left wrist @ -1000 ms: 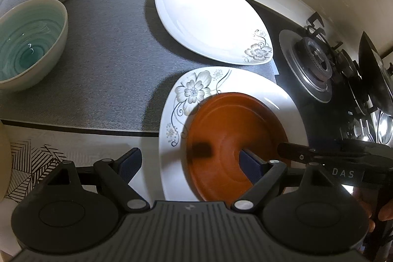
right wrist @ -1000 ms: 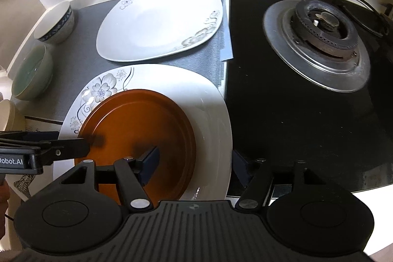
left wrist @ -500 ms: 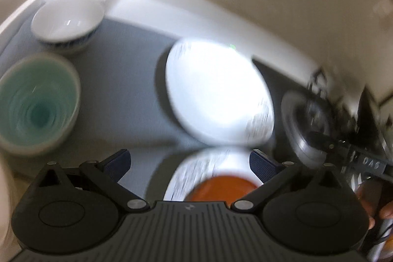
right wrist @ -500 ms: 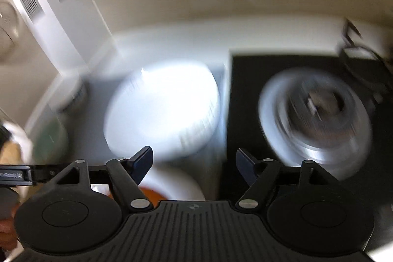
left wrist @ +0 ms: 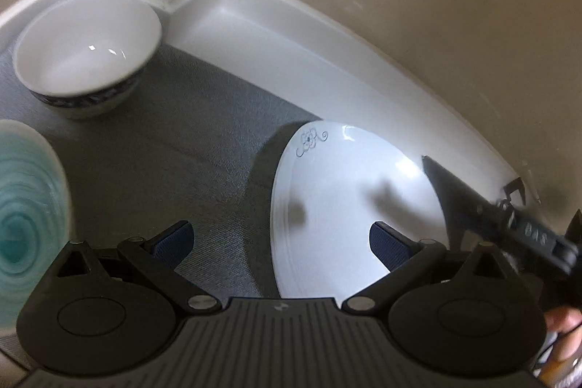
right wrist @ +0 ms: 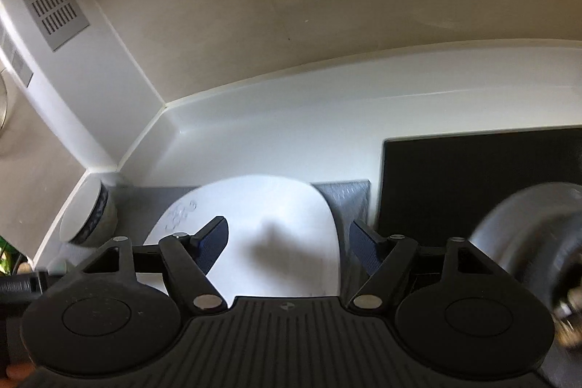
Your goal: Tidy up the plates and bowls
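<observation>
Both grippers had swung from the stacked orange plate to the white plate [left wrist: 349, 206] on the mat [left wrist: 174, 148]. Left gripper [left wrist: 280, 239] and right gripper [right wrist: 289, 239] hung spread, empty, above it, likely the next pickup.

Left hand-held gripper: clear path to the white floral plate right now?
Probably yes. The left hand-held gripper is open and empty, with the white floral plate lying flat on the grey mat just ahead. The right hand-held gripper hangs over its far right edge, crowding that side.
</observation>
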`<state>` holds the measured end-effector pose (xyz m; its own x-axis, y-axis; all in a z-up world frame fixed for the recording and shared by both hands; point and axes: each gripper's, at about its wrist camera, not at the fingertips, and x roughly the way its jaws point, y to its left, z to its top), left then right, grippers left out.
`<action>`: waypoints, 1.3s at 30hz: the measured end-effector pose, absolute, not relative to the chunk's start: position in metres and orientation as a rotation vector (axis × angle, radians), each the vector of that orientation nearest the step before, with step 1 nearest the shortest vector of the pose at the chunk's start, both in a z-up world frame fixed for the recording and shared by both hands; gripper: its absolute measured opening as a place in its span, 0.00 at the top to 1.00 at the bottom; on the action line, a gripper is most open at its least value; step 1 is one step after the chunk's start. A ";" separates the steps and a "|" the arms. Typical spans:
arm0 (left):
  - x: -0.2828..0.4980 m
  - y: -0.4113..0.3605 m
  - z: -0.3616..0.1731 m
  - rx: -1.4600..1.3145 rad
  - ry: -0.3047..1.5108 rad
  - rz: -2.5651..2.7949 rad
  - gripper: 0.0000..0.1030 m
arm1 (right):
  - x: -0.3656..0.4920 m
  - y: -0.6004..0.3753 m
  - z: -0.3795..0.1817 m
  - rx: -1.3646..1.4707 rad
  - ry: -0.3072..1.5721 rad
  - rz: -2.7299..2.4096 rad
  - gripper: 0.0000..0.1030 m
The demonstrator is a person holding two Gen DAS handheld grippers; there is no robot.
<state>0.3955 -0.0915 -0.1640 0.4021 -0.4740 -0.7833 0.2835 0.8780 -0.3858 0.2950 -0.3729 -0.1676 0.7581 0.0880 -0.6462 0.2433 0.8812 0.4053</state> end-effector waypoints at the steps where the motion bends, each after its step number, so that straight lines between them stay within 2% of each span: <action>1: 0.398 -0.094 -0.169 -0.203 1.063 -0.480 0.00 | 0.300 -0.374 -0.170 0.495 0.713 -0.086 0.26; 4: 0.405 -0.098 -0.180 -0.209 1.064 -0.472 0.00 | 0.317 -0.378 -0.180 0.493 0.724 -0.061 0.29; 6: 0.404 -0.100 -0.182 -0.211 1.051 -0.479 0.00 | 0.326 -0.380 -0.187 0.497 0.756 -0.051 0.37; 9: 0.406 -0.102 -0.183 -0.226 1.052 -0.495 0.00 | 0.326 -0.381 -0.197 0.538 0.809 -0.031 0.43; 18: 0.412 -0.105 -0.184 -0.294 1.077 -0.538 0.01 | 0.292 -0.376 -0.203 0.582 0.820 0.016 0.44; 19: 0.414 -0.106 -0.184 -0.304 1.086 -0.555 0.06 | 0.294 -0.375 -0.204 0.584 0.819 0.013 0.44; 20: 0.415 -0.107 -0.185 -0.318 1.109 -0.595 0.24 | 0.295 -0.375 -0.204 0.593 0.819 0.006 0.45; 22: 0.416 -0.108 -0.185 -0.320 1.145 -0.601 0.29 | 0.291 -0.377 -0.202 0.601 0.820 -0.027 0.55; 24: 0.418 -0.104 -0.186 -0.325 1.152 -0.588 0.38 | 0.289 -0.380 -0.204 0.614 0.819 -0.052 0.71; 25: 0.420 -0.100 -0.187 -0.344 1.164 -0.586 0.43 | 0.287 -0.383 -0.205 0.624 0.817 -0.059 0.75; 26: 0.422 -0.095 -0.189 -0.375 1.185 -0.596 0.44 | 0.285 -0.386 -0.207 0.640 0.815 -0.066 0.82; 27: 0.423 -0.091 -0.191 -0.407 1.201 -0.606 0.44 | 0.284 -0.390 -0.209 0.663 0.813 -0.069 0.83; 39: 0.403 -0.070 -0.165 -0.439 1.133 -0.666 0.48 | 0.270 -0.398 -0.201 0.796 0.766 -0.045 0.83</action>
